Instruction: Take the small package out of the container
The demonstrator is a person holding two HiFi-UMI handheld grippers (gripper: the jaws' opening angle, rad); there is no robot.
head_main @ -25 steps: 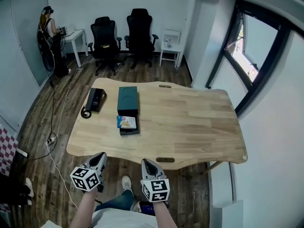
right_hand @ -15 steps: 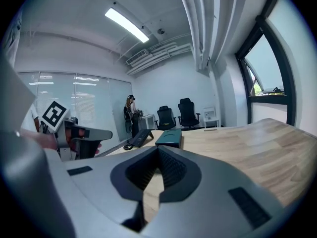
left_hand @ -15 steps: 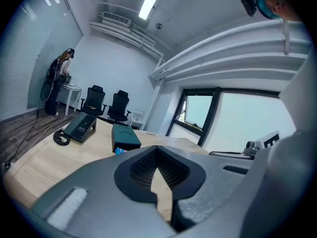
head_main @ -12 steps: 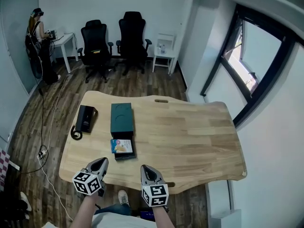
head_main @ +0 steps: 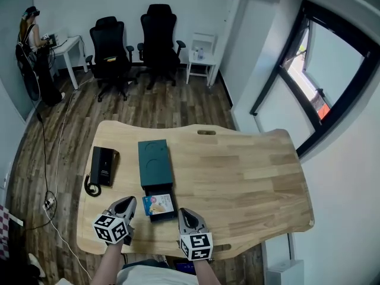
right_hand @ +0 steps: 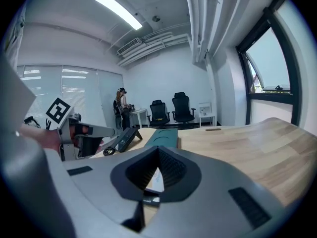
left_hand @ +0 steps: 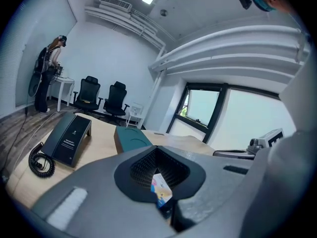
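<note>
A dark teal box (head_main: 155, 162) lies on the wooden table (head_main: 249, 177), with its black drawer (head_main: 161, 211) pulled out toward me. Face up in that drawer lies the small colourful package (head_main: 158, 203). My left gripper (head_main: 126, 203) hovers just left of the drawer, shut and empty. My right gripper (head_main: 186, 214) is shut and empty too, just right of the drawer. In the left gripper view the package (left_hand: 159, 190) shows through the notch above the closed jaws, with the teal box (left_hand: 130, 137) behind. The right gripper view also shows the box (right_hand: 163, 137).
A black desk phone (head_main: 102, 167) with a coiled cord lies left of the box. Two office chairs (head_main: 133, 46), a small white table (head_main: 200, 58) and a standing person (head_main: 32, 52) are at the far wall. A window (head_main: 332, 76) is on the right.
I have come up to the table. Both grippers moved forward from before its near edge to over it, one on each side of the open drawer. Both stayed shut.
</note>
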